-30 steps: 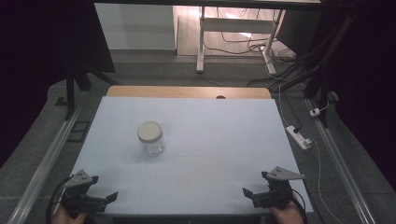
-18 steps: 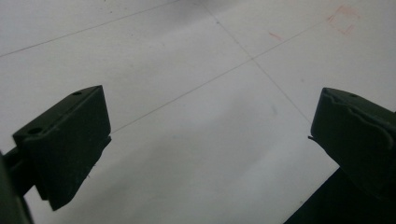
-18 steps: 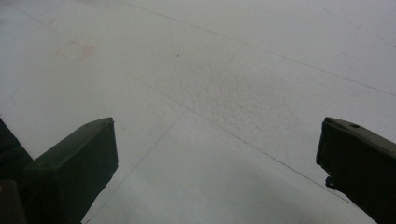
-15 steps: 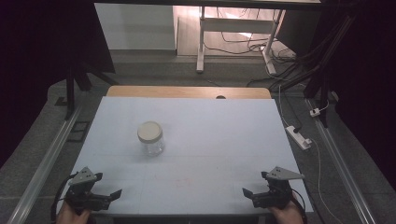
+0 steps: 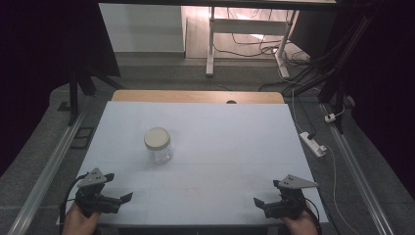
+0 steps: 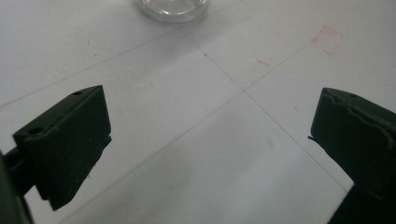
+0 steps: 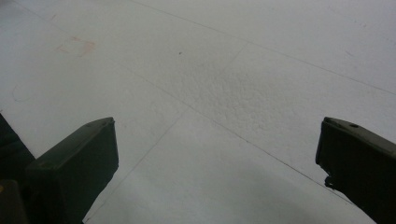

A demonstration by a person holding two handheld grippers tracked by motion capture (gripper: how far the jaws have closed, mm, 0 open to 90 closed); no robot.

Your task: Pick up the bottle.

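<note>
From the high view, the glass jar (image 5: 158,145) stands well ahead of the left gripper (image 5: 122,199); the right gripper (image 5: 259,202) is far from it. In the left gripper view, wide-spread empty jaws face the jar's base (image 6: 172,8). In the right gripper view, the jaws gape wide over the bare table (image 7: 261,70).

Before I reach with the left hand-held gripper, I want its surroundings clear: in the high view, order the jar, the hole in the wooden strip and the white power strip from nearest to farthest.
1. Jar, just ahead, table's left half.
2. Hole, far edge.
3. Power strip, floor, right.
</note>
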